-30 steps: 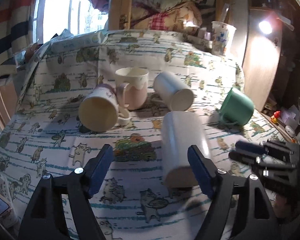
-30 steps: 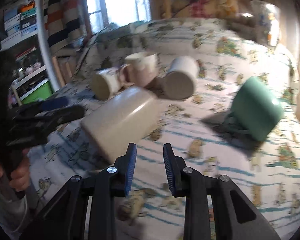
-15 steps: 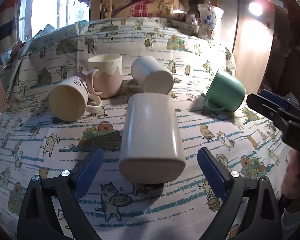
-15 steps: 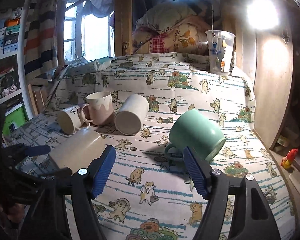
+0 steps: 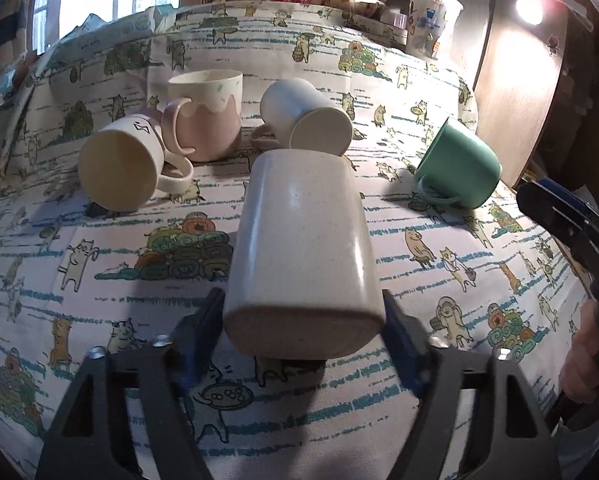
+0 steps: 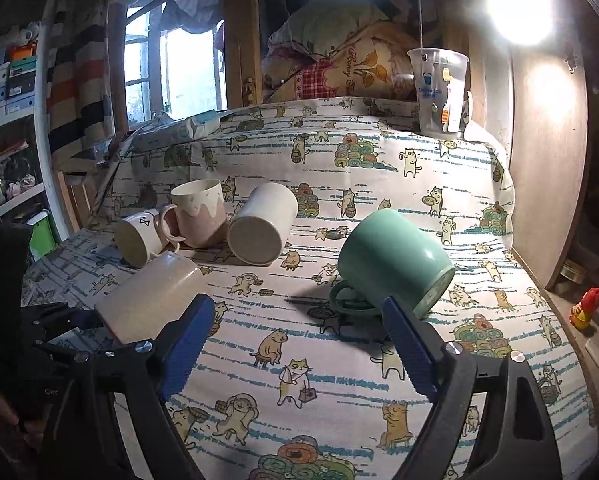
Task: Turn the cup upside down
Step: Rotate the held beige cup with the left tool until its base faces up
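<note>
L claw (image 5: pixel 303 344) grips the beige cup (image 5: pixel 303 248) by its near end; cup lies on its side at near centre of the table (image 5: pixel 479 272), mouth pointing far. R claw (image 6: pixel 295 344) is spread wide w/ nothing in it, just near the green mug (image 6: pixel 391 260), which lies tipped at right.

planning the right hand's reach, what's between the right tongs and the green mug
Nothing stands there: in the right wrist view only bare cat-print cloth lies between the open right tongs and the green mug, which lies on its side.
</note>
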A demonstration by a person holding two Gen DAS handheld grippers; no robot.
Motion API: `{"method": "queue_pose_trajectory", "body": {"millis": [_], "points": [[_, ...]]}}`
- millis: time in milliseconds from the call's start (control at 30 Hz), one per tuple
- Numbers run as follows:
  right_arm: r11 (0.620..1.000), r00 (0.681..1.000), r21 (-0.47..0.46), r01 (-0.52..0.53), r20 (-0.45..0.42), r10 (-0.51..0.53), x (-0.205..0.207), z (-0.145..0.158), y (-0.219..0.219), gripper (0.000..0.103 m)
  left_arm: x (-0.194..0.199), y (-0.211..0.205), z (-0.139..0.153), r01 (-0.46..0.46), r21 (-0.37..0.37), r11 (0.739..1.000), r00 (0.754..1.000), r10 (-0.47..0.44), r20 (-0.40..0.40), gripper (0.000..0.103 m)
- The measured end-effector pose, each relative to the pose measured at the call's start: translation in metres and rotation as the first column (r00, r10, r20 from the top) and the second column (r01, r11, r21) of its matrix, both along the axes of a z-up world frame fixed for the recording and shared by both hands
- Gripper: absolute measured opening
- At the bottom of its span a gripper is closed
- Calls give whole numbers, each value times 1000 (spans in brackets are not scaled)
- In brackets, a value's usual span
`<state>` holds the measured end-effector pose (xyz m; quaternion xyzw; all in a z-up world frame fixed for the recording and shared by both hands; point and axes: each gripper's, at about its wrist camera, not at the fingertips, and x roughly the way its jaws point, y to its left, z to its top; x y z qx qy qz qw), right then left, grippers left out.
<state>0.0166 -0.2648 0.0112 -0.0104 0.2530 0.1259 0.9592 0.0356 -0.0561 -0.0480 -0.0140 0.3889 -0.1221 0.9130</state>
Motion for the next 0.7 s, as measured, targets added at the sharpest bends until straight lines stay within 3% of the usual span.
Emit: {"method": "queue_pose_trajectory", "body": {"millis": [167, 300, 467, 700], "points": [[1000, 1000, -1, 6, 3, -6, 2, 2, -1, 87, -3, -1, 5, 54, -35, 998, 999, -54, 0, 67], [1000, 1000, -5, 7, 14, -7, 1, 2, 0, 87, -12, -3, 19, 43, 21, 999, 997, -44, 70, 67], [1000, 1000, -4, 0, 12, 0, 1, 2, 1, 87, -18, 2, 40, 37, 37, 999, 990, -41, 133, 66], [1000, 1000, -17, -3, 5, 3, 3, -1, 4, 87, -7, 7, 50, 40, 41, 998, 988, -46, 146, 66]]}}
